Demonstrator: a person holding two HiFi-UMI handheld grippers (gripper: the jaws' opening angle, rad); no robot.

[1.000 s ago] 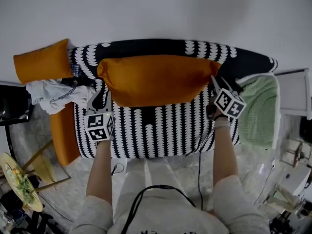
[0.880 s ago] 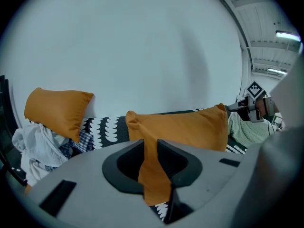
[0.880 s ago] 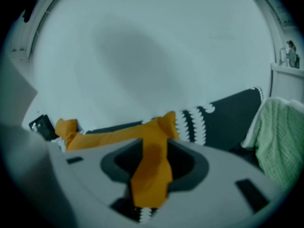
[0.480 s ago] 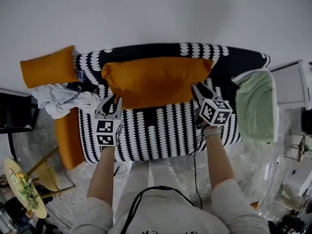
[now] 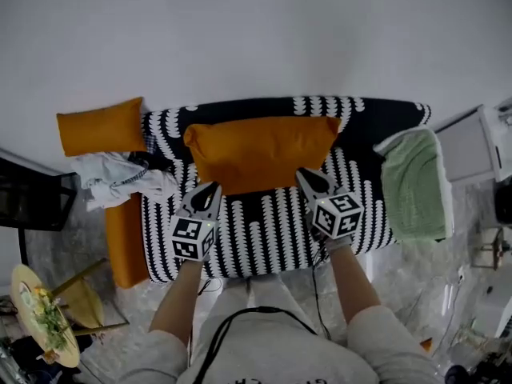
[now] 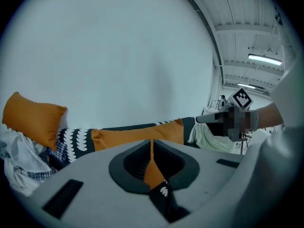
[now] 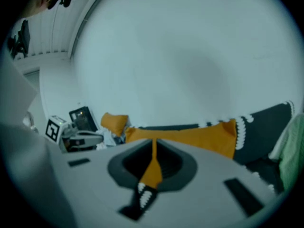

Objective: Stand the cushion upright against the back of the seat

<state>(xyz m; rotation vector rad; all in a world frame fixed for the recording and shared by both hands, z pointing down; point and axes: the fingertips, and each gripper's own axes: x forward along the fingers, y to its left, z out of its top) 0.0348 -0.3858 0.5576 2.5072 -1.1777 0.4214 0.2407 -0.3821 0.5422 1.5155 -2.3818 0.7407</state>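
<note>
Left claw (image 5: 210, 188) has just been squeezing closed. Its jaws are all but together now with nothing between them, only a sliver of orange showing through the slit. Right claw (image 5: 303, 174), same story: just been closing, pressed together, empty. Both hover over the black-and-white seat (image 5: 272, 222), near the lower edge of the orange cushion (image 5: 262, 152) at their 12 o'clock, which runs lengthwise along the seat back (image 5: 376, 112). Second orange cushion (image 5: 100, 126) sits off at 10 o'clock — green blanket (image 5: 412, 186) at 3.
</note>
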